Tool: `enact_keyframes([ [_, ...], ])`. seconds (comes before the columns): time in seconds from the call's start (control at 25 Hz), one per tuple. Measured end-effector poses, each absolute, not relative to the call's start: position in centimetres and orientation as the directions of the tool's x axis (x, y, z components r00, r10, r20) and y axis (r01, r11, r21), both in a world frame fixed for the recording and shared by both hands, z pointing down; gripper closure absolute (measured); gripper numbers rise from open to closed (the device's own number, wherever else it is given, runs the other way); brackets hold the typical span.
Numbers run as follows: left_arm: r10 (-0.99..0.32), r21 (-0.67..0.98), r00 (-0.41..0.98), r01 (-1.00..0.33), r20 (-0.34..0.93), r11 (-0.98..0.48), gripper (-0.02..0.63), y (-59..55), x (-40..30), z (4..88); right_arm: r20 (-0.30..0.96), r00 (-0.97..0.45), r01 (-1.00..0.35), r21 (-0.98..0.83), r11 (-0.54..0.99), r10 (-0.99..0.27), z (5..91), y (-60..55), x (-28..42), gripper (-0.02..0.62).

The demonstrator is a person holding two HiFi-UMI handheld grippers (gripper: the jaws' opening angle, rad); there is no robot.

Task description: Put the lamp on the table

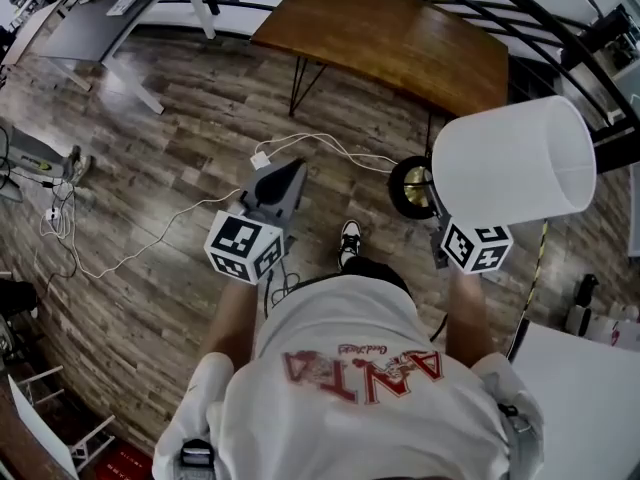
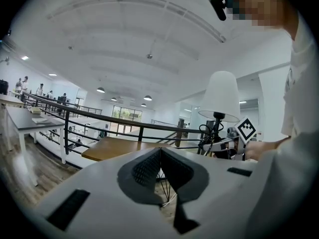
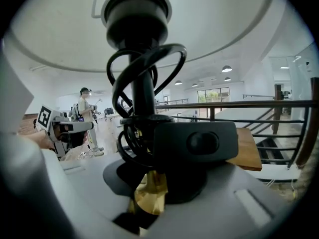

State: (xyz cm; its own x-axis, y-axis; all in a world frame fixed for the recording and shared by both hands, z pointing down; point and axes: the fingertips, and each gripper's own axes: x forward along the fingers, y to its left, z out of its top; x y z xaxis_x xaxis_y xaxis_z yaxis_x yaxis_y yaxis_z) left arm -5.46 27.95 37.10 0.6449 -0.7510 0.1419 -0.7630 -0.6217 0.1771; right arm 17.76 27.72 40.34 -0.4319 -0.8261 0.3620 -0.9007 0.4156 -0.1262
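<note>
Left tool (image 2: 159,156): jaws together, empty
Right tool (image 3: 154,183): clamped on stem of upright lamp (image 1: 512,158)
Table (image 1: 400,38): beyond the lamp

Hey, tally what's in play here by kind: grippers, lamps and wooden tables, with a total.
grippers: 2, the left gripper and the right gripper
lamp: 1
wooden table: 1
total: 4

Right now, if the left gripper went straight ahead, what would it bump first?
Probably the wooden table, at its near edge; the left gripper points there with jaws shut, though depth is unclear.
</note>
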Motion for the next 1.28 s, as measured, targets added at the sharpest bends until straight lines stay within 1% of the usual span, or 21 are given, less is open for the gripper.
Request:
enact_keyframes([
  [0.68,-0.816,0.160,0.559,-0.828,0.149,-0.538,0.597,10.1,-0.7,35.6,0.358,-0.528,-0.841,-0.095,0.532,-0.770,38.6,7.2,21.6,0.508],
  [1.08,-0.819,0.154,0.538,-0.842,0.197,-0.516,0.597,5.3,1.7,38.0,0.359,-0.532,-0.841,-0.119,0.528,-0.766,40.8,0.9,24.6,0.508],
  [1.28,-0.813,0.155,0.549,-0.836,0.197,-0.527,0.597,2.7,1.3,38.3,0.370,-0.530,-0.842,-0.126,0.524,-0.763,41.6,-1.3,24.0,0.508],
])
